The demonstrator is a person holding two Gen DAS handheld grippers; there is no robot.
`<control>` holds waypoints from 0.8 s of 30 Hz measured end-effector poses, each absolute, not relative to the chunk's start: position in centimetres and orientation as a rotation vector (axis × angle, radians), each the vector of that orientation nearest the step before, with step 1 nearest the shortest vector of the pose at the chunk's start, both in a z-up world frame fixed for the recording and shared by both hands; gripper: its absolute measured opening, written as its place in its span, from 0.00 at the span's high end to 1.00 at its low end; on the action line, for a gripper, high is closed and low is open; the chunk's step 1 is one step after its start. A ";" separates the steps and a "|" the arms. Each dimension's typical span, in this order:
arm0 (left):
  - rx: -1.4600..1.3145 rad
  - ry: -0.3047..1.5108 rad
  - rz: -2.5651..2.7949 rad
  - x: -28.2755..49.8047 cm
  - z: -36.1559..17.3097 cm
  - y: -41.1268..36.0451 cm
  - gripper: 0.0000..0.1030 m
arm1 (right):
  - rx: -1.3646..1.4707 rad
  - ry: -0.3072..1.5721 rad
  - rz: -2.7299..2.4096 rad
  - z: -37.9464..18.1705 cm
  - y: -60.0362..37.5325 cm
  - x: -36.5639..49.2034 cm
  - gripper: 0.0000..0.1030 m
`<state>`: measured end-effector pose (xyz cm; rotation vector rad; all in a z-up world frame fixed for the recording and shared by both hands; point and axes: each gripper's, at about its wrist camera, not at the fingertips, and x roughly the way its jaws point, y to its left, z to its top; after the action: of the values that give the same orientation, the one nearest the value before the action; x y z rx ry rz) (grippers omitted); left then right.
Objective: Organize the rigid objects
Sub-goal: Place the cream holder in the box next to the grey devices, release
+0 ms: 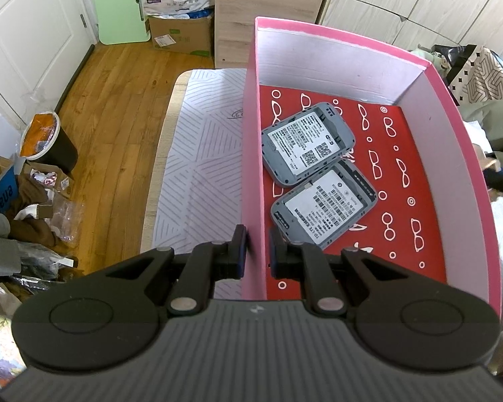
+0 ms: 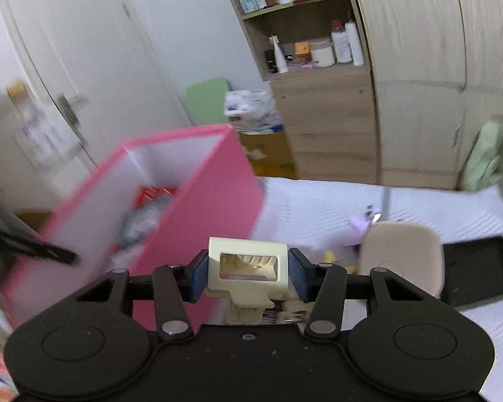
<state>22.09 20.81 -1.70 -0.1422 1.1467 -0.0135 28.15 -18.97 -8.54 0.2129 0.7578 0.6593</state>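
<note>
Partway through the sort. The pink cardboard box with white inner walls and a red glasses-print floor stands on the surface, which is covered by a pale lilac striped cloth. Two grey flat rectangular devices with barcode labels already lie inside the box, touching each other, near its left wall; the nearer one sits closer to the front edge. Rest of the box floor is bare. Left tool is pinched on the box's left wall near the front corner, one pad outside, one inside, apparently steadying it. Right tool pinches a cream plastic block with a rectangular window between its blue pads, held above the surface just beside the box's right wall; judged to be the next item going in. Right view is blurred. Still out on the surface to the right of the box: a beige rounded object, a black flat rectangular item toward the right edge, a small lilac piece and something yellow, too blurred to identify. So two items are in, one is in hand, and several are left.
</note>
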 end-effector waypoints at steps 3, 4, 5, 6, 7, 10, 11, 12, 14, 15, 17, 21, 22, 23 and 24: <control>-0.144 1.148 -0.014 22.1 -1.7 20.8 0.88 | 0.198 0.704 0.691 -6.6 -18.8 27.5 0.46; -0.147 1.150 -0.015 22.2 -1.7 20.8 0.88 | 0.193 0.687 0.712 -5.8 -18.6 27.2 0.46; -0.153 1.152 -0.017 22.2 -1.7 20.9 0.88 | 0.193 0.670 0.748 -5.0 -18.4 27.0 0.46; -0.160 1.152 -0.015 22.2 -1.8 20.9 0.88 | 0.190 0.650 0.782 -4.2 -18.1 26.7 0.46; -0.162 1.150 -0.014 22.2 -1.7 20.9 0.88 | 0.176 0.621 0.814 -3.3 -17.7 26.2 0.46; -0.166 1.144 -0.012 22.1 -1.8 20.9 0.88 | 0.082 0.560 0.897 -1.7 -15.3 25.3 0.46; -0.166 1.142 -0.011 22.1 -1.8 21.0 0.88 | 0.037 0.550 0.911 -1.4 -14.3 25.3 0.46; -0.168 1.141 -0.011 22.0 -1.7 21.0 0.88 | -0.014 0.535 0.915 -1.3 -13.4 25.3 0.46; -0.177 1.137 -0.010 22.0 -1.7 21.0 0.88 | -0.172 0.481 0.912 -1.4 -11.1 25.4 0.46; -0.185 1.135 -0.010 22.0 -1.7 21.1 0.88 | -0.241 0.457 0.915 -1.5 -10.2 25.5 0.46; -0.196 1.132 -0.009 21.9 -1.7 21.2 0.88 | -0.407 0.459 0.942 -2.2 -8.0 26.4 0.46; -0.201 1.126 -0.014 21.8 -1.8 21.3 0.88 | -0.636 0.542 0.966 -4.0 -4.5 28.9 0.46; -0.199 1.125 -0.015 21.8 -1.8 21.3 0.88 | -0.684 0.567 0.967 -4.5 -3.8 29.6 0.46; -0.196 1.125 -0.016 21.8 -1.8 21.3 0.88 | -0.724 0.586 0.971 -5.1 -3.2 30.0 0.46; -0.193 1.126 -0.017 21.8 -1.8 21.3 0.88 | -0.763 0.603 0.976 -5.6 -2.8 30.4 0.46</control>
<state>21.84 21.28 -1.79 -0.1934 1.1259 -0.0174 30.35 -2.83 -5.61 -0.7631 0.6032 0.9762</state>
